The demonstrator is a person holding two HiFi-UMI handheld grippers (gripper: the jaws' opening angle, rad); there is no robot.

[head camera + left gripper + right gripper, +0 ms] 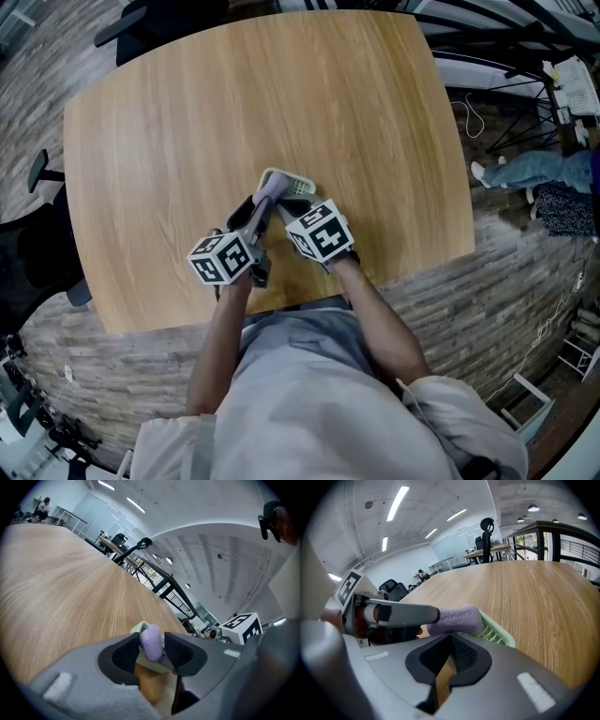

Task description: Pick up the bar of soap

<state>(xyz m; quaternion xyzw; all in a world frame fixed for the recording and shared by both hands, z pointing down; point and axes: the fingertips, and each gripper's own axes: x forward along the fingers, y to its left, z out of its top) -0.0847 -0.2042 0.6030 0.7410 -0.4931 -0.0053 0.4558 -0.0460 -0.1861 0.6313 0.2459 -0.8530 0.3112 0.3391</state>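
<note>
A purple bar of soap (270, 190) (151, 641) (454, 619) stands on edge between the pads of my left gripper (265, 201) (152, 649), which is shut on it. The soap hangs just over a pale green slotted soap dish (299, 183) (497, 633) (135, 629) on the wooden table (234, 112). In the right gripper view one left finger (403, 613) lies along the soap's end. My right gripper (286, 212) (451, 638) is shut with nothing seen between its jaws; its tips sit at the dish's near rim, right beside the soap.
The table's front edge (281, 309) lies close behind both grippers. Office chairs (42, 244), a brick-patterned floor and a person's legs (534, 173) surround the table.
</note>
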